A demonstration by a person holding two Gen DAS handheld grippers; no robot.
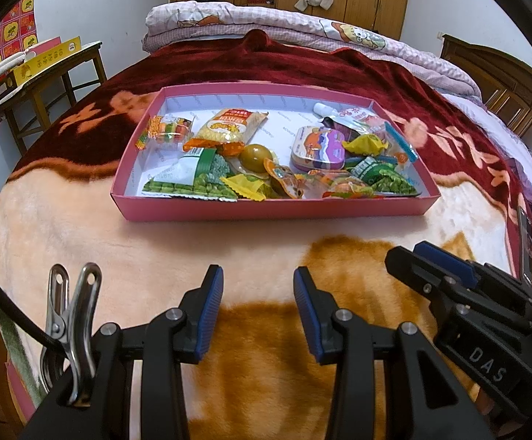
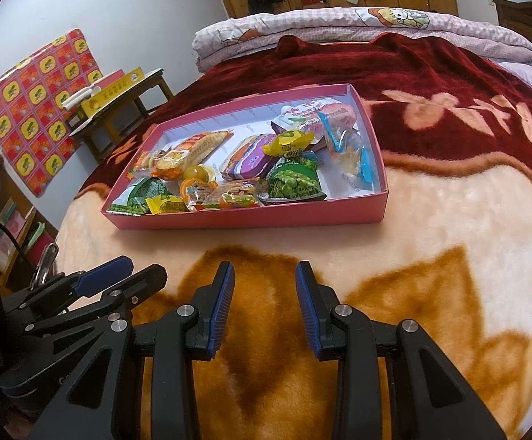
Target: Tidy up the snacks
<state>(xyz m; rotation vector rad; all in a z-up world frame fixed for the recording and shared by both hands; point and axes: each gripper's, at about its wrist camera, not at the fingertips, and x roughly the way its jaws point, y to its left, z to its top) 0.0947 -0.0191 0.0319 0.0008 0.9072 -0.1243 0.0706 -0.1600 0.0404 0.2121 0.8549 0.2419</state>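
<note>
Nearest the cameras, over the orange and cream blanket (image 2: 430, 220) on the bed, the left gripper (image 1: 258, 289) and the right gripper (image 2: 264, 286) hovered side by side, each with its jaws apart and holding nothing. Beyond them, well apart from both, lay the pink box (image 1: 273, 209), with every snack inside it: green pea packets (image 2: 295, 181) along the near wall, a yellow wrapped candy (image 1: 245, 187) between them, a purple tin (image 1: 317, 148) in the middle, a noodle packet (image 1: 229, 126) and a spouted pouch (image 1: 342, 115) toward the far wall. Nothing lay outside the box, so the sorting looked finished or nearly so. Any further pick would best have come from above, pinching a single packet's crimped edge without dragging its neighbours.
</note>
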